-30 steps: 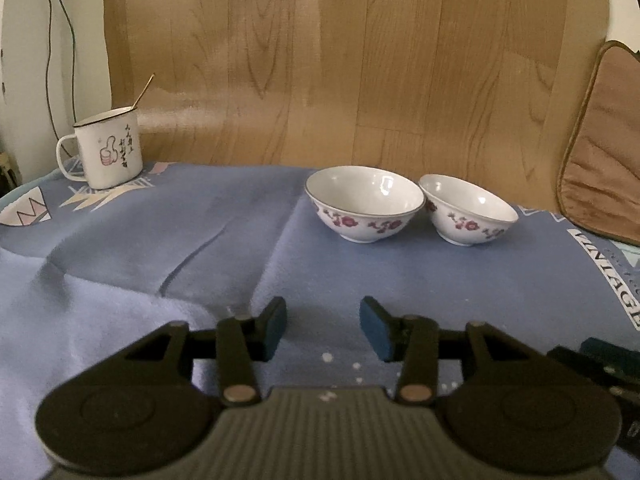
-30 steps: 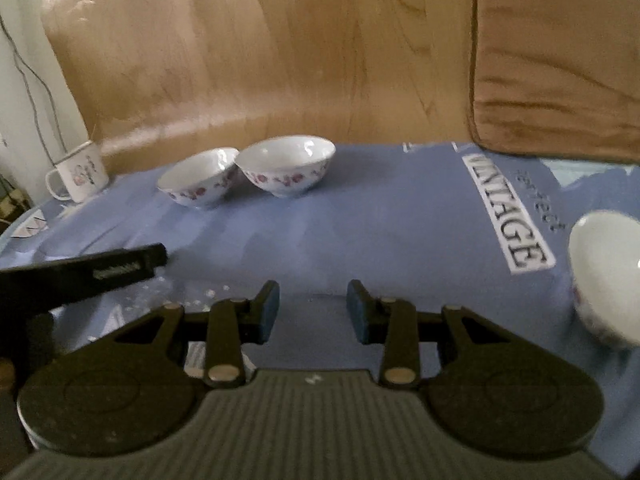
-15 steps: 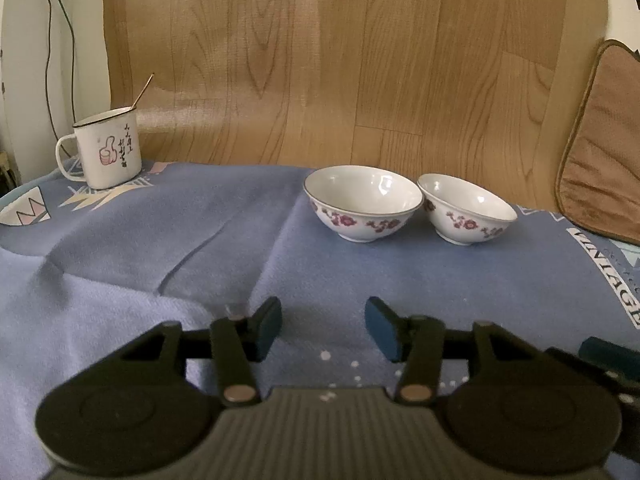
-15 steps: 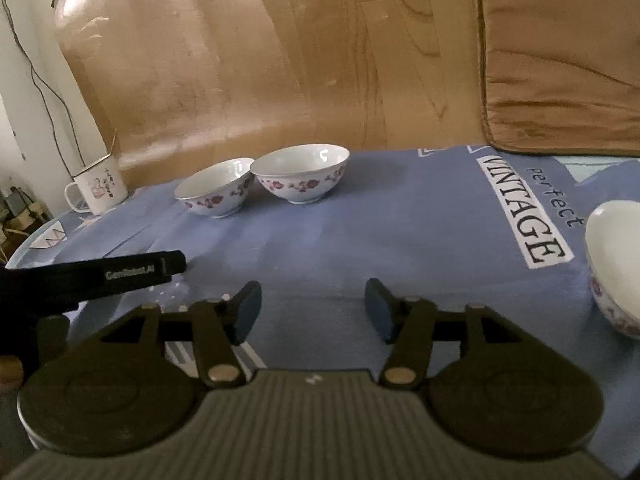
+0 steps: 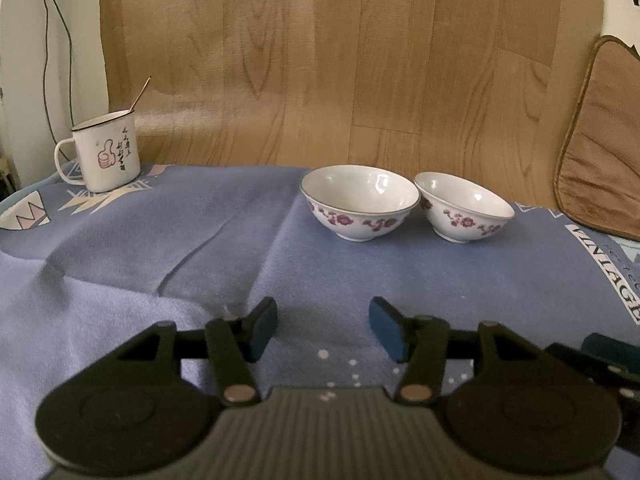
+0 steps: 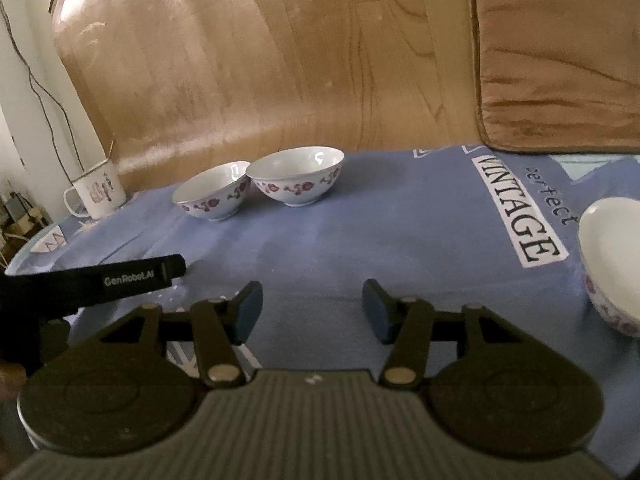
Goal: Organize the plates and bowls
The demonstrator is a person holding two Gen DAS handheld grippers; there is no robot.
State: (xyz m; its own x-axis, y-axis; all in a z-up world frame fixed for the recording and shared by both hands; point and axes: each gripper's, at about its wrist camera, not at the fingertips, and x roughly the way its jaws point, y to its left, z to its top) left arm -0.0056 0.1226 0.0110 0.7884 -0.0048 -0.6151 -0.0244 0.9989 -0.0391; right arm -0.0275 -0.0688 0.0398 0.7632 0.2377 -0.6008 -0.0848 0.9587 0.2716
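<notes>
Two flowered bowls (image 5: 359,202) sit touching, well ahead of the left gripper (image 5: 323,326). Its fingers, just opening, hold nothing. The right gripper (image 6: 312,312), fingers parted after closing slightly, is empty too; a third bowl (image 6: 612,264) lies off to its right.

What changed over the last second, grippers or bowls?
Both the left gripper and the right gripper have just been opening their jaws, nothing between them; the right then eased slightly closed. Neither took hold of anything. The two white floral ceramic bowls, the third bowl and the enamel mug stayed put.
</notes>
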